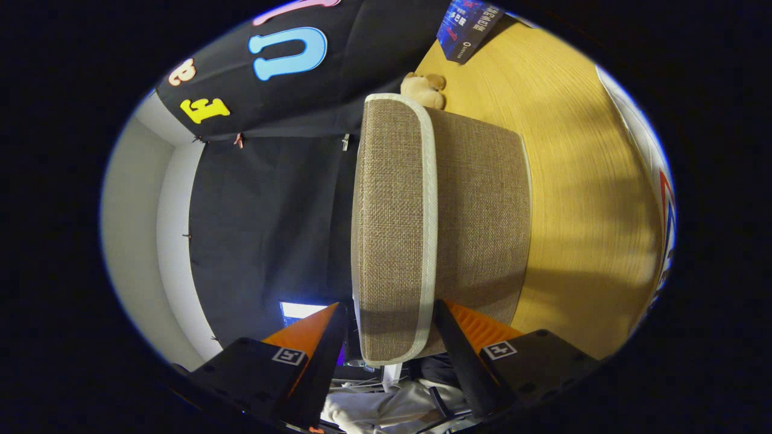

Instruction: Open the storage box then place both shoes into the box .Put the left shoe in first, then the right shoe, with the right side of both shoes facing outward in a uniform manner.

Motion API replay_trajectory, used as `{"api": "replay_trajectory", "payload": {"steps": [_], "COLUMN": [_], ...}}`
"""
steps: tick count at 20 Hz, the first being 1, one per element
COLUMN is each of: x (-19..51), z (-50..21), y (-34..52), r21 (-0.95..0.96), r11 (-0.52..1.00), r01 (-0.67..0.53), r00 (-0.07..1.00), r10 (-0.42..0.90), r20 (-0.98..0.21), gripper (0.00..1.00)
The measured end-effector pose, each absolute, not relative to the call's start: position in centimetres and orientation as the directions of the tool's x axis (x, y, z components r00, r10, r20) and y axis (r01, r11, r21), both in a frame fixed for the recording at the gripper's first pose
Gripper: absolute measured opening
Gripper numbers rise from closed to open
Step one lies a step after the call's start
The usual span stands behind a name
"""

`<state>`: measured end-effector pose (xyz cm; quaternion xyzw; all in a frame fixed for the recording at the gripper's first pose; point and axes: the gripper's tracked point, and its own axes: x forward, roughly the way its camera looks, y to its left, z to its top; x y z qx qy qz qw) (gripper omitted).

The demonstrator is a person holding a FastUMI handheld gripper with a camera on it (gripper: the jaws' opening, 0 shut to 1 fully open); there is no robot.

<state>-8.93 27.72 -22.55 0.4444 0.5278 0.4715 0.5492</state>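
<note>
- The gripper (391, 337) has both fingers pressed on the near edge of the woven storage box lid (392, 229).
- The storage box (482, 217) stands on a wooden table (579, 181).
- A small plush toy (424, 88) lies beyond the box.

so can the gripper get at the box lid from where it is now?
Probably yes. The gripper has its fingers on either side of the trimmed edge of the fabric storage box lid, nothing between them and it. Whether both fingers already press on the lid is hard to tell.
</note>
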Motion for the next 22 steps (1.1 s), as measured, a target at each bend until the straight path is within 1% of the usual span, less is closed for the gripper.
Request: {"api": "replay_trajectory", "payload": {"steps": [2, 5, 6, 9, 11, 12, 15, 16, 17, 18, 20, 21, 22], "x": [-8.9, -9.0, -8.9, -8.8, -8.9, -9.0, -8.8, -8.9, -8.8, -8.8, -9.3, -8.9, -8.7], "z": [-22.0, -21.7, -21.5, -20.9, -20.6, -20.1, -18.8, -18.3, -18.4, -18.4, -17.5, -17.8, -17.5], "y": [27.6, 27.3, 26.9, 26.7, 26.4, 26.3, 26.3, 26.4, 26.6, 26.4, 26.2, 26.2, 26.0], "r21": [0.991, 0.992, 0.993, 0.993, 0.993, 0.993, 0.993, 0.993, 0.993, 0.994, 0.995, 0.993, 0.994], "r11": [0.136, 0.127, 0.121, 0.114, 0.108, 0.097, 0.067, 0.054, 0.07, 0.077, 0.07, 0.098, 0.087], "r01": [-0.013, -0.001, 0.005, 0.023, 0.05, 0.068, 0.092, 0.102, 0.095, 0.084, 0.077, 0.066, 0.059], "r00": [-0.005, -0.008, -0.01, -0.01, -0.008, -0.01, 0.012, 0.009, 0.016, 0.02, 0.021, 0.05, 0.062], "r10": [0.991, 0.992, 0.993, 0.993, 0.994, 0.995, 0.998, 0.998, 0.997, 0.997, 0.997, 0.994, 0.994], "r20": [-0.136, -0.127, -0.121, -0.114, -0.108, -0.097, -0.068, -0.055, -0.072, -0.079, -0.072, -0.101, -0.09], "gripper": [0.81, 0.81, 0.72, 0.72, 0.54, 0.55, 0.34, 0.33, 0.33, 0.24, 0.21, 0.19, 0.12]}}
